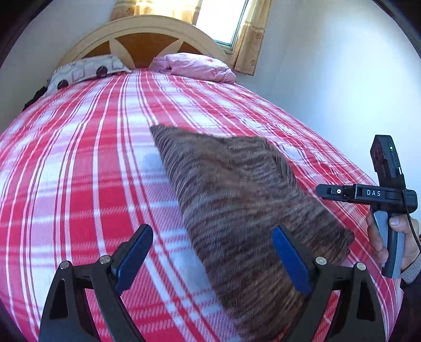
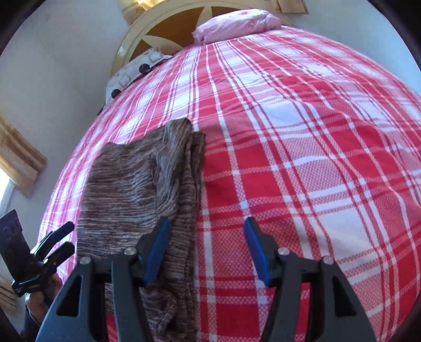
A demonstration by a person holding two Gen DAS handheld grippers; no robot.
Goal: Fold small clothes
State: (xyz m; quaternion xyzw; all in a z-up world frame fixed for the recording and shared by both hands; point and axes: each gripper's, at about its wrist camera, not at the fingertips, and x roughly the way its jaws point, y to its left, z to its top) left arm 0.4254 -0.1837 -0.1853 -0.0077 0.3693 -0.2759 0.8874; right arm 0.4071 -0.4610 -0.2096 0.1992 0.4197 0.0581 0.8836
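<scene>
A brown-and-white striped knit garment point(image 1: 236, 194) lies folded on the red plaid bedspread point(image 1: 86, 168). In the left wrist view it runs from mid-bed down under my right finger. My left gripper point(image 1: 211, 252) is open and empty, just above the cloth's near left side. In the right wrist view the garment point(image 2: 139, 189) lies left of centre, folded with a doubled right edge. My right gripper point(image 2: 206, 250) is open and empty; its left finger sits over the garment's right edge. The other gripper shows at each view's side: the right one point(image 1: 329, 190), the left one point(image 2: 64, 239).
Two pillows lie at the headboard: a patterned one point(image 1: 86, 69) and a pink one point(image 1: 197, 65). A wooden headboard point(image 1: 147, 34) and a curtained window point(image 1: 226, 21) stand behind. White walls flank the bed. The plaid bedspread point(image 2: 302, 157) spreads wide to the right of the garment.
</scene>
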